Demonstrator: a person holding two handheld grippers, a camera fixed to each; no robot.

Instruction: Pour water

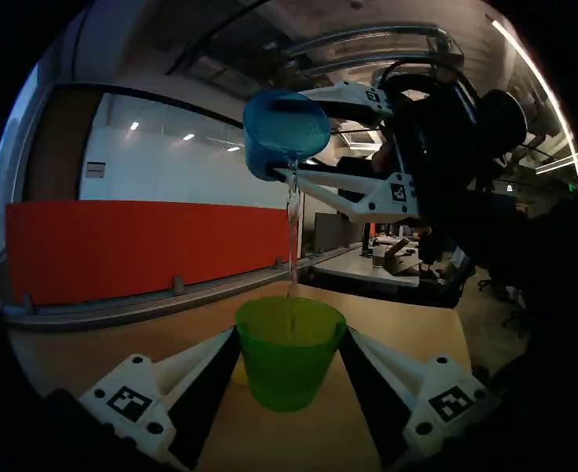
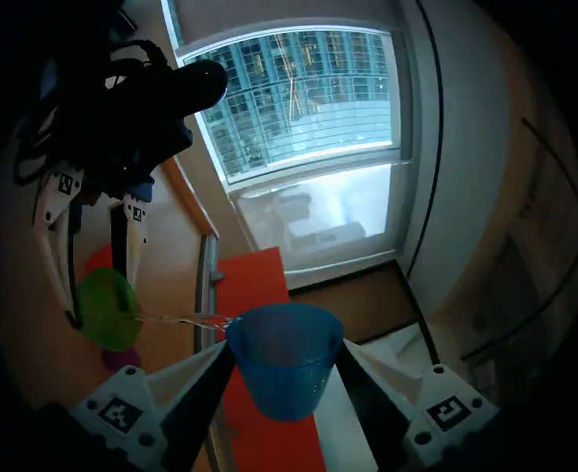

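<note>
A translucent green cup stands upright between my left gripper's white fingers, which are shut on its sides just above a wooden table. Above it a blue cup is tipped over, held by the other gripper's fingers. A thin stream of water falls from its rim into the green cup. In the right gripper view my right gripper is shut on the blue cup, and the water stream runs to the green cup, held by the left gripper's fingers.
An orange partition with a metal rail runs behind the table. Office desks and chairs lie beyond to the right. A person's dark sleeve holds the pouring gripper. A large window shows in the right gripper view.
</note>
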